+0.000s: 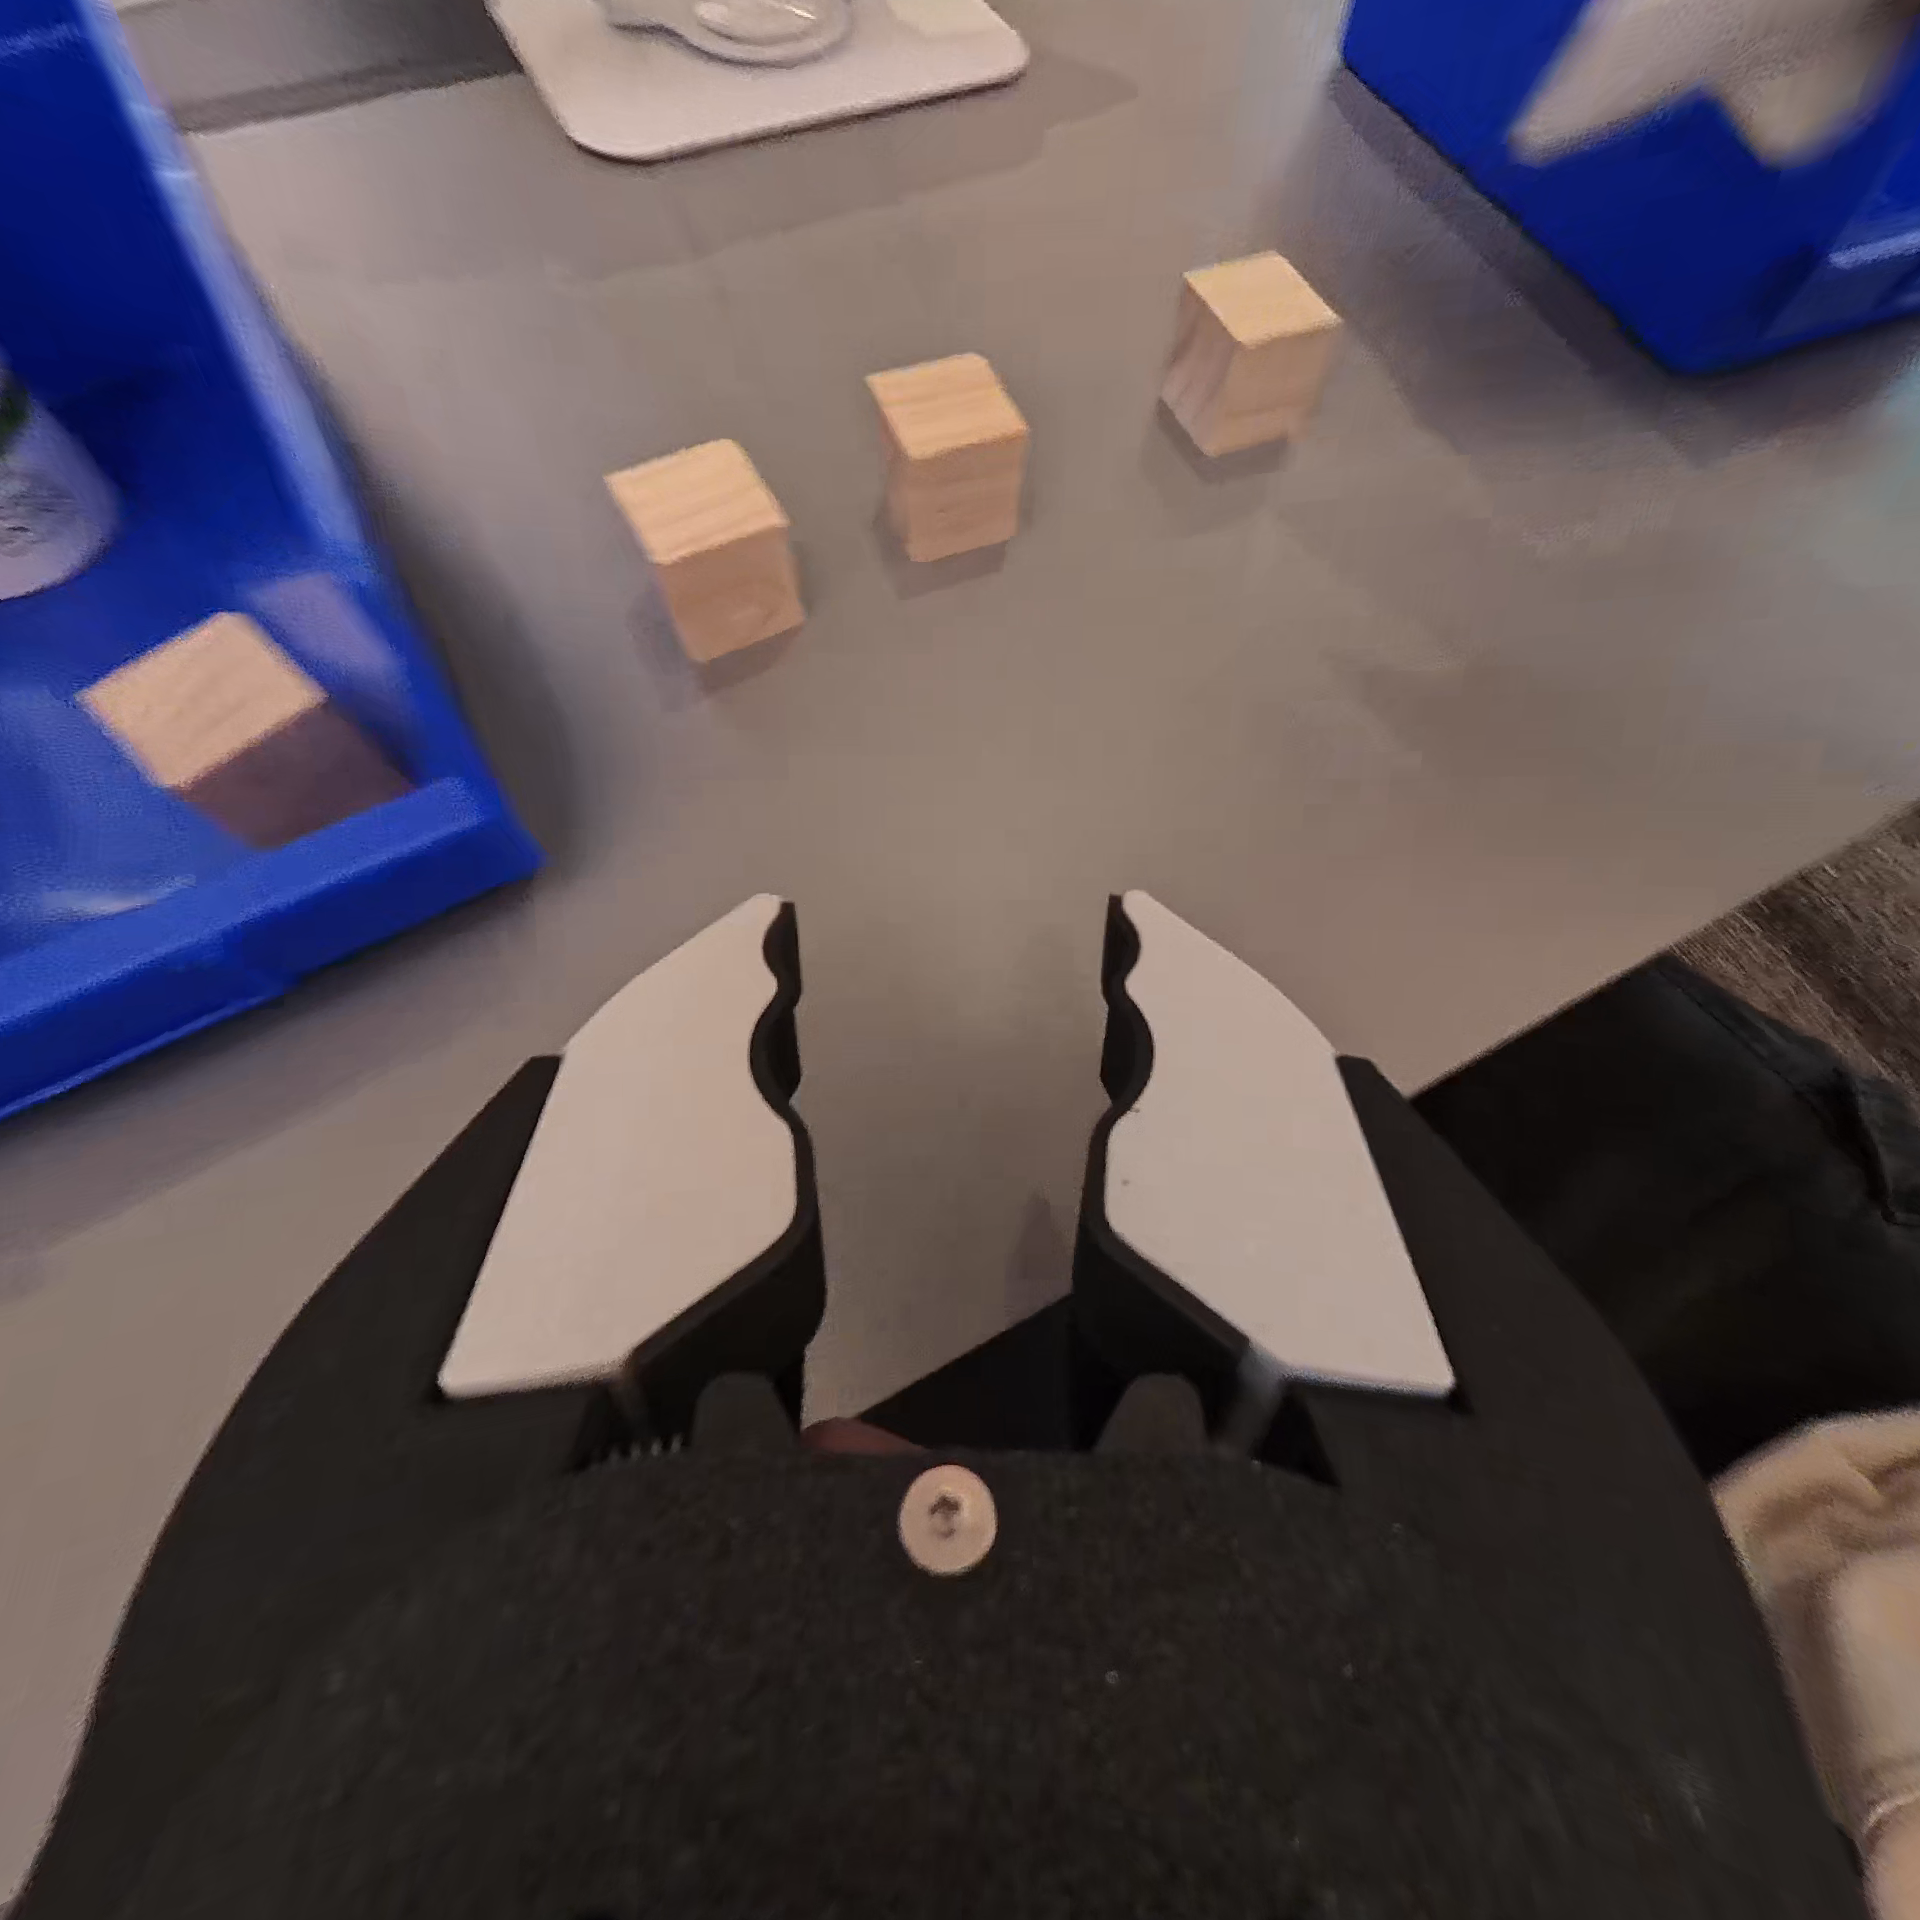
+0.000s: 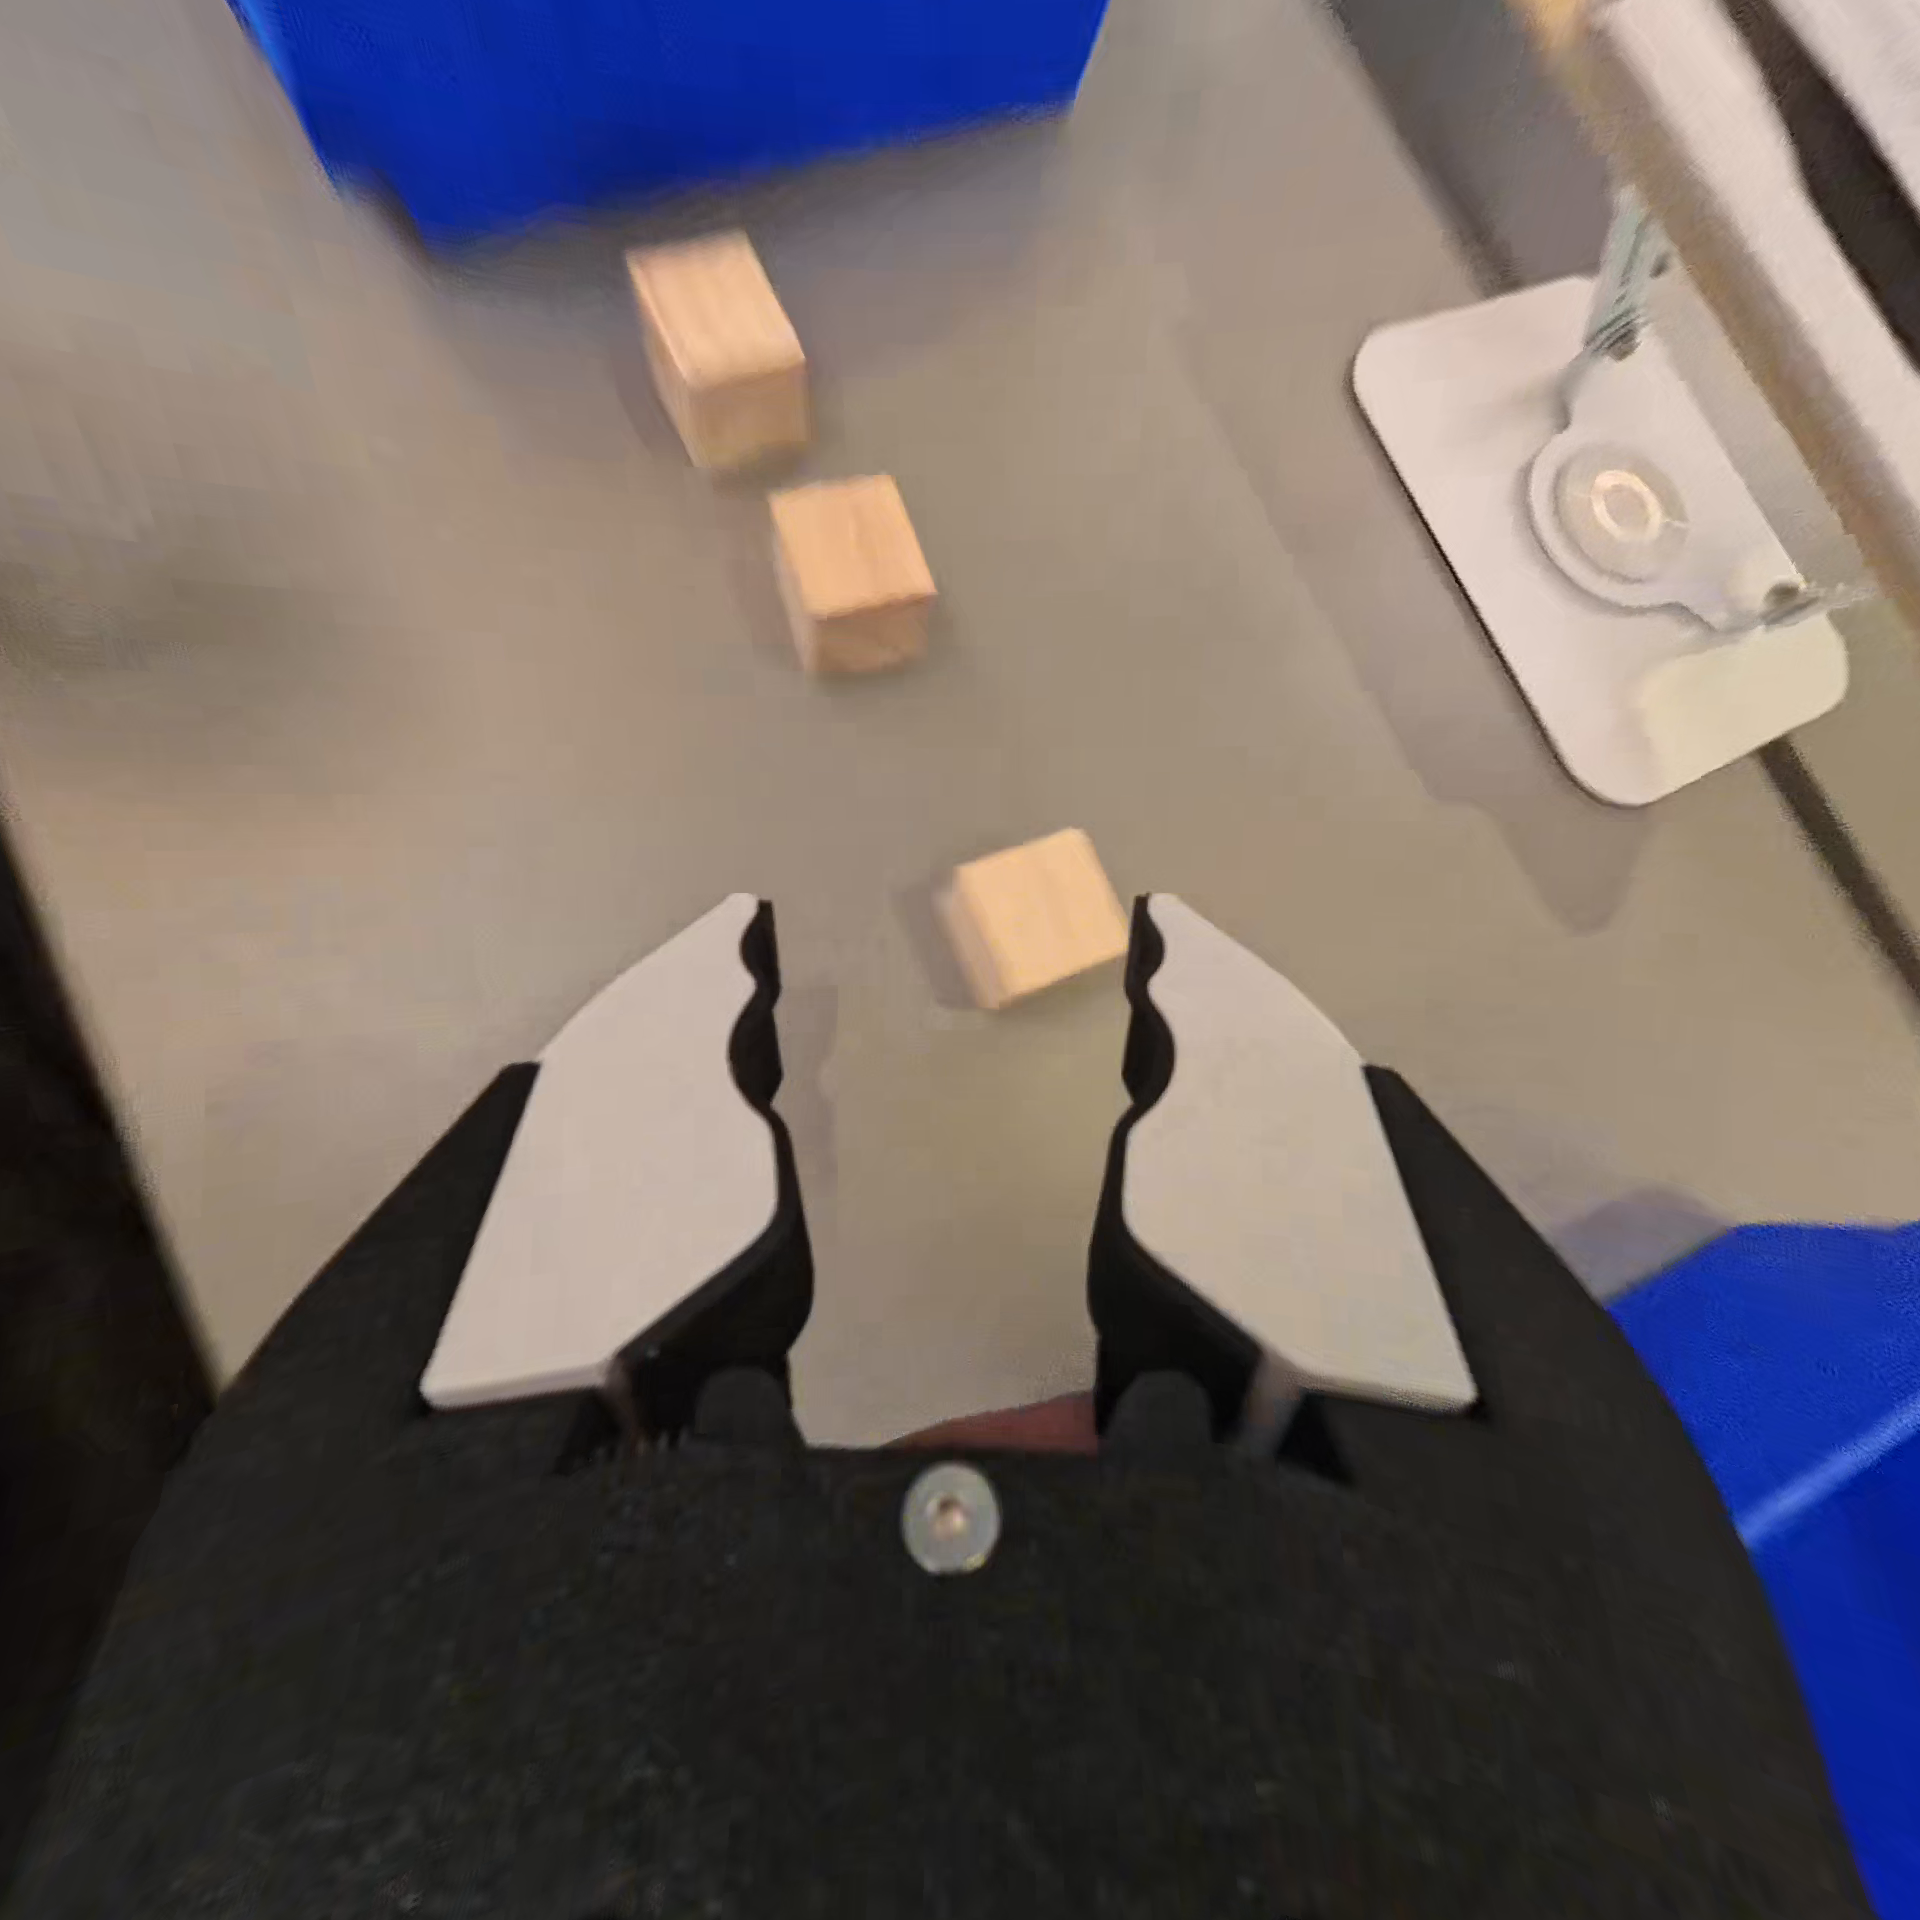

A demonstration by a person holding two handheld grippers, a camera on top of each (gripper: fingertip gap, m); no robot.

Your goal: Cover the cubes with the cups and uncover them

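Observation:
Three pale wooden cubes stand bare in a row on the grey table: a left cube [image 1: 712, 545], a middle cube [image 1: 948, 454] and a right cube [image 1: 1247, 351]. My left gripper [image 1: 951, 914] is open and empty, hovering short of the row. In the right wrist view the same row runs away from me: near cube [image 2: 1039, 914], middle cube [image 2: 852, 571], far cube [image 2: 722, 348]. My right gripper [image 2: 951, 914] is open and empty, just above and behind the near cube. A pale cup [image 1: 42, 499] shows partly inside the left blue bin.
A blue bin [image 1: 343, 883] at the left holds another wooden cube [image 1: 203, 696]. A second blue bin [image 1: 1621, 208] stands at the right, with a gloved hand [image 1: 1714, 73] blurred over it. A white base plate [image 2: 1600, 540] with a metal fitting lies at the table's back. The table edge [image 1: 1662, 935] runs near right.

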